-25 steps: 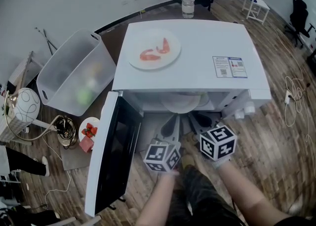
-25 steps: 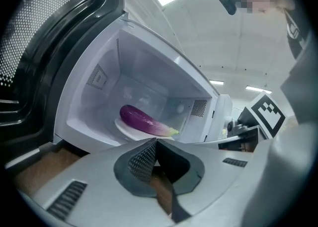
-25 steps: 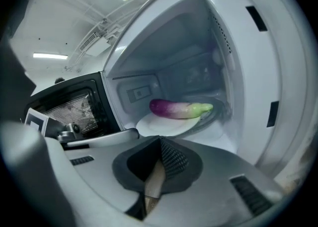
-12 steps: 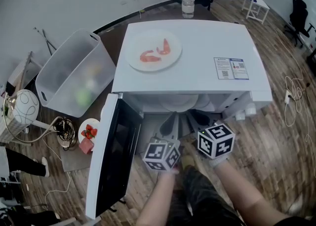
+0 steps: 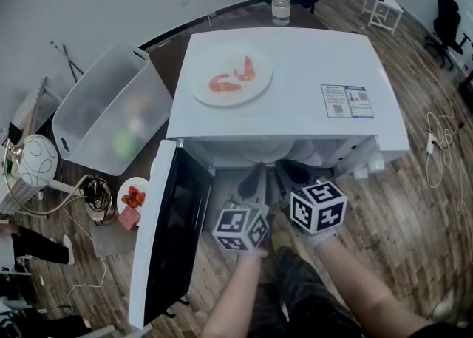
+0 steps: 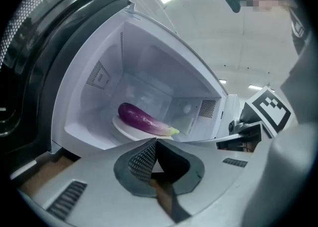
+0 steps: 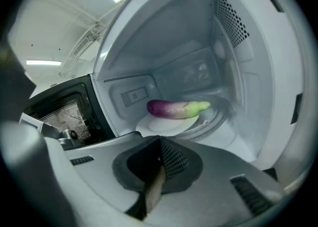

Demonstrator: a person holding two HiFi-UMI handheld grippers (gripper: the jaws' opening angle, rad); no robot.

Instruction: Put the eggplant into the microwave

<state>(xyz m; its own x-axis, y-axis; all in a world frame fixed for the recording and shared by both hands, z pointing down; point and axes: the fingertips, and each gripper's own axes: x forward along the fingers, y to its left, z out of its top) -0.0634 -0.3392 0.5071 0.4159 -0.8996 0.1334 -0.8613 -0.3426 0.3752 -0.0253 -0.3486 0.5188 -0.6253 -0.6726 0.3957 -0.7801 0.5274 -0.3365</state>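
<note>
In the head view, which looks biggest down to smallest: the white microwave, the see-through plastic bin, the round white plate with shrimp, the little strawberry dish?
1. white microwave
2. see-through plastic bin
3. round white plate with shrimp
4. little strawberry dish, though it sits lower, farther from the camera

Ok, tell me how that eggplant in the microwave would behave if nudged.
The eggplant looks rounded and smooth-skinned, so it would probably roll or slide on its white plate. Its tip juts past the plate without drooping: likely stiff.
</note>
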